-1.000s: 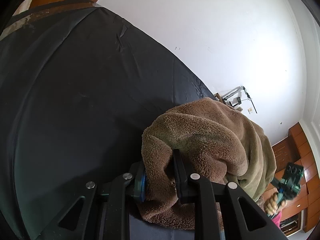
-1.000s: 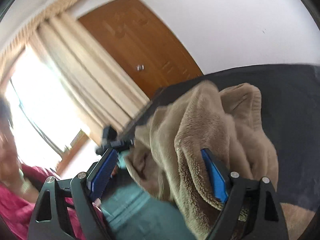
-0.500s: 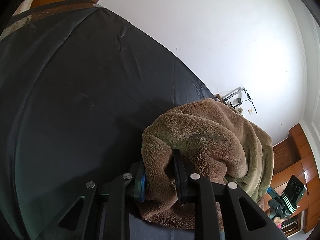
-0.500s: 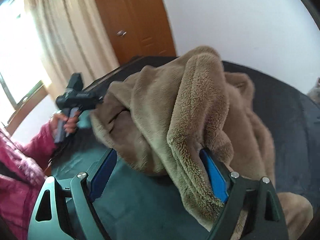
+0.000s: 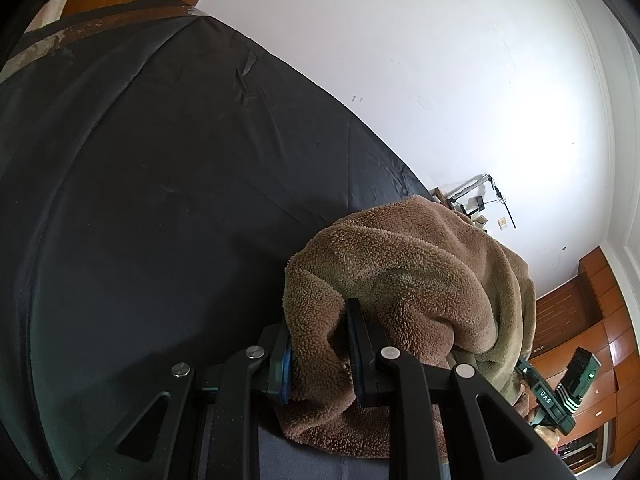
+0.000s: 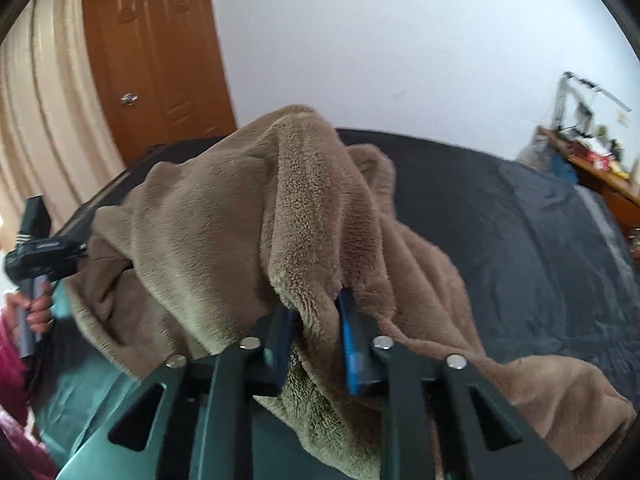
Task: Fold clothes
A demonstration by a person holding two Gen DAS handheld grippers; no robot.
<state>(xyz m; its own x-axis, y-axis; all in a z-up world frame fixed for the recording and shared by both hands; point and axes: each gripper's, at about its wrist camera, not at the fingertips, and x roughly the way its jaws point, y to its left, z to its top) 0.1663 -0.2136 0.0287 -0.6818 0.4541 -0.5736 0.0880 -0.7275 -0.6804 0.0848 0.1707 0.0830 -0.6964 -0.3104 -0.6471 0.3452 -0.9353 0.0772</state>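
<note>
The left gripper (image 5: 318,346) is clenched on one fold of the brown fleece garment (image 6: 248,216), and the right gripper (image 6: 316,340) is closing on another. The garment hangs bunched between them over the dark bed cover (image 5: 160,200), probably so it can be spread out for folding.

A brown fleece garment (image 5: 404,280) is bunching in a thick, fuzzy heap above the black sheet (image 5: 160,200), its folds hanging loosely, one edge trailing down onto the sheet at the right of the right wrist view.
</note>
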